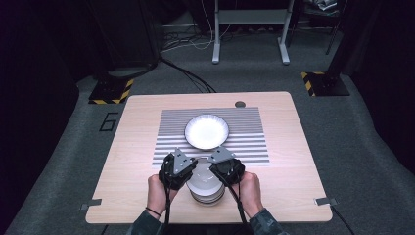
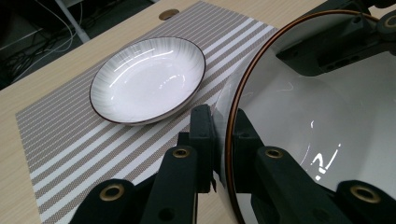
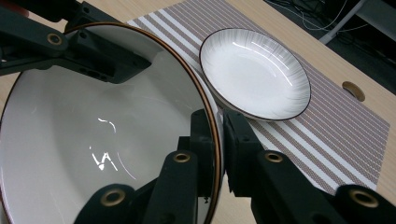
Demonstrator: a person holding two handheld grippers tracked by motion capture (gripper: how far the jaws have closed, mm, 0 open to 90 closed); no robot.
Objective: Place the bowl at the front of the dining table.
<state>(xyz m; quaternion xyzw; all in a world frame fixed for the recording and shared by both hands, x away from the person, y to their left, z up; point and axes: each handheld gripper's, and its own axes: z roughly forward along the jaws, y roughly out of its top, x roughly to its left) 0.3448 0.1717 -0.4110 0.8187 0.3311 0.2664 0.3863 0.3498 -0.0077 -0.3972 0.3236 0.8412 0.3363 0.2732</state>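
A white plate with a brown rim (image 1: 204, 177) tops a stack of plates (image 1: 208, 196) near the table's front edge. My left gripper (image 1: 188, 169) is shut on this top plate's (image 2: 322, 121) left rim. My right gripper (image 1: 217, 169) is shut on the top plate's (image 3: 93, 140) right rim. In the left gripper view the rim passes between my left gripper's (image 2: 223, 135) jaws, and in the right gripper view it passes between my right gripper's (image 3: 217, 140) jaws. A second white plate with a dark rim (image 1: 206, 131) (image 2: 147, 79) (image 3: 256, 74) lies on the striped placemat (image 1: 247, 139).
The placemat (image 2: 70, 140) (image 3: 336, 140) covers the table's middle. A round cable hole (image 1: 240, 104) sits at the table's (image 1: 293, 171) far edge. Metal clips (image 1: 90, 203) (image 1: 325, 200) mark the front corners. Beyond the table are cables and a white stand base (image 1: 249, 29).
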